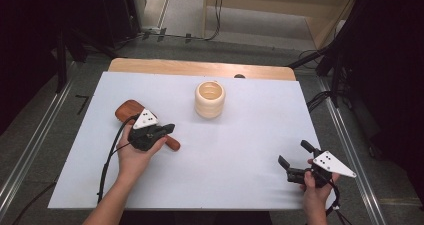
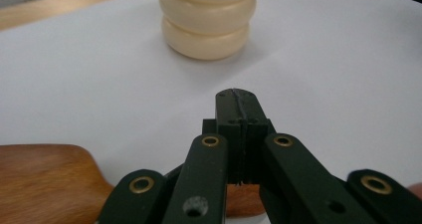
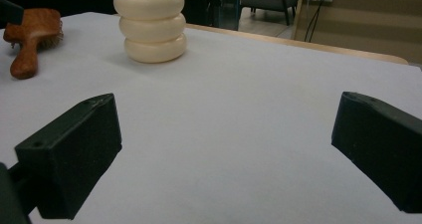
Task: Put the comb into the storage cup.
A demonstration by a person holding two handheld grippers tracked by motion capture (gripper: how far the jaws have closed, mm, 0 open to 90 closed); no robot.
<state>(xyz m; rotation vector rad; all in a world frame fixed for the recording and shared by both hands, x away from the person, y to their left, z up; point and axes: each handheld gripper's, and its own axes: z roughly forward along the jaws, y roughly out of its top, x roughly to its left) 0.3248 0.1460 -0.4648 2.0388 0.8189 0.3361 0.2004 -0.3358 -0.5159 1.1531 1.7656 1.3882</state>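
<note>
From the high view, I have the left gripper (image 1: 167, 129) lying over the wooden brush (image 1: 131, 110), whose head sits at the left of the white table cover (image 1: 250, 150) while its handle runs out under my hand toward the middle. The cream ringed cup (image 1: 210, 99) stands upright beyond it, well apart, so I judge the brush is meant to end up in that cup. The right gripper (image 1: 296, 159) waits near the right edge, out of the way, with broad bare cover between it and the cup

In the left gripper view, my jaws are clenched pad against pad with nothing between them; the brush (image 2: 47, 176) lies below and beside them, so I am not gripping it. The cup (image 2: 208, 22) is straight ahead with open cover in between

In the right gripper view, my jaws stand wide and released. The cup (image 3: 150, 25) and brush (image 3: 31, 35) sit far off to the left, the table's far wooden edge (image 3: 318, 47) behind
</note>
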